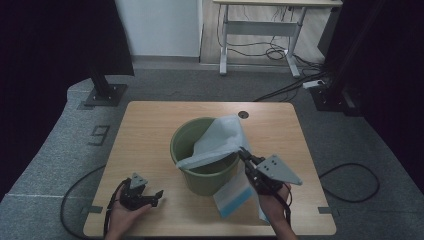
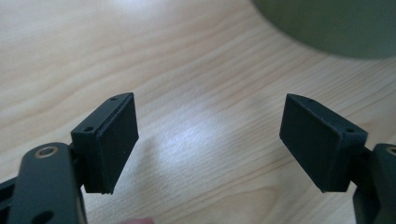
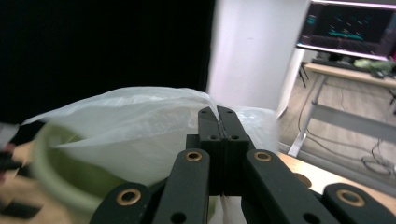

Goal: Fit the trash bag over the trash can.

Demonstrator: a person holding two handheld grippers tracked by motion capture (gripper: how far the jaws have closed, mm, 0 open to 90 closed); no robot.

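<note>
Table: I see a light wooden table [image 1: 150, 130] on grey carpet, a desk with cables behind it.
Bucket: my green bucket [image 1: 200, 175] stands mid-table.
Bag: the white plastic bag [image 1: 220, 140] drapes over its rim.
Right gripper [image 1: 245, 156]: clenched on the bag's edge, reaching over the bucket.
Left gripper [image 1: 152, 196]: released, low over bare wood, well apart from the bucket.

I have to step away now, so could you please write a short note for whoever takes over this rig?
Right tongs: shut on the white bag, at its edge by the bin's near right rim.
Left tongs: open, nothing between them, resting low on the table left of the green bin.
Done: bag partly draped into the bin's mouth.
Left: spread the bag's opening around the whole rim.
</note>
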